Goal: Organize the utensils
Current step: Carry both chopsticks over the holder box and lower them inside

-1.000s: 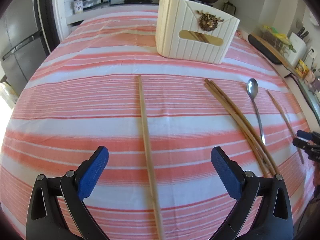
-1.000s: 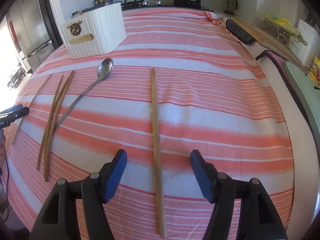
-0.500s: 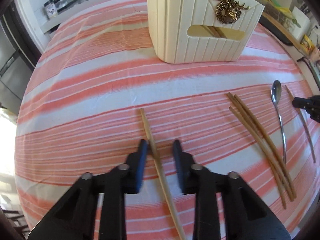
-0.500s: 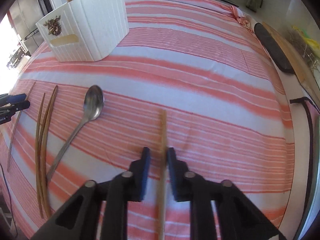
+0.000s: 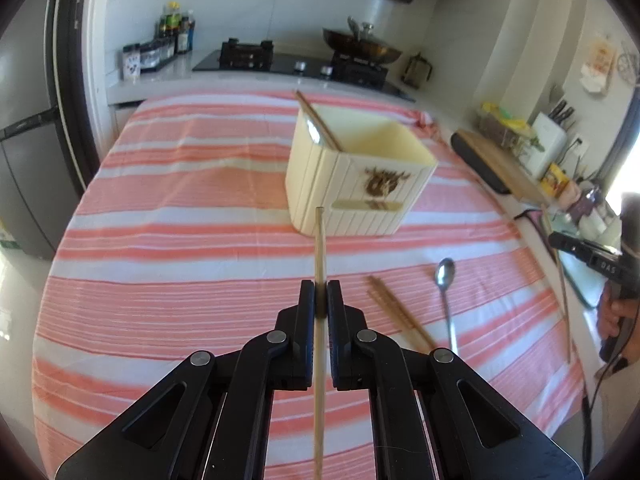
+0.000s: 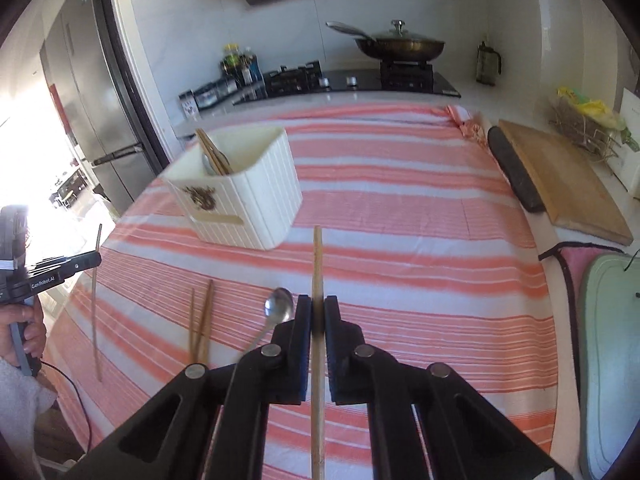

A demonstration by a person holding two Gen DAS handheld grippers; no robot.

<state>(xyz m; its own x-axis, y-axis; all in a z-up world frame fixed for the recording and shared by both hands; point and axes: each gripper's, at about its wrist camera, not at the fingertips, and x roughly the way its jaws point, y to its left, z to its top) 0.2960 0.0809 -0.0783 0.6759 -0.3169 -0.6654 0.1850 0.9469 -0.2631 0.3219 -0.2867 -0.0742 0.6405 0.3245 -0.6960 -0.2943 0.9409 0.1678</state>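
Note:
My left gripper [image 5: 320, 296] is shut on a light wooden chopstick [image 5: 319, 248] and holds it above the striped cloth, pointing at the cream utensil holder [image 5: 360, 184]. My right gripper [image 6: 317, 314] is shut on another wooden chopstick [image 6: 317, 264], also lifted, with the holder [image 6: 244, 196] ahead to its left. The holder has chopsticks and a spoon in it. On the cloth lie brown chopsticks [image 5: 396, 312] and a metal spoon [image 5: 445, 280]; they also show in the right wrist view [image 6: 202, 320], the spoon [image 6: 278, 310] beside my right fingers.
The table carries an orange-and-white striped cloth [image 5: 180, 216]. A wooden cutting board [image 6: 560, 184] and a dark strip lie at the right edge. Behind is a counter with a stove, a pan [image 6: 400, 46] and bottles. A fridge stands at the left.
Both grippers went from open, to closing around the chopsticks on the cloth, to shut on them. Both have now lifted the chopsticks off the cloth.

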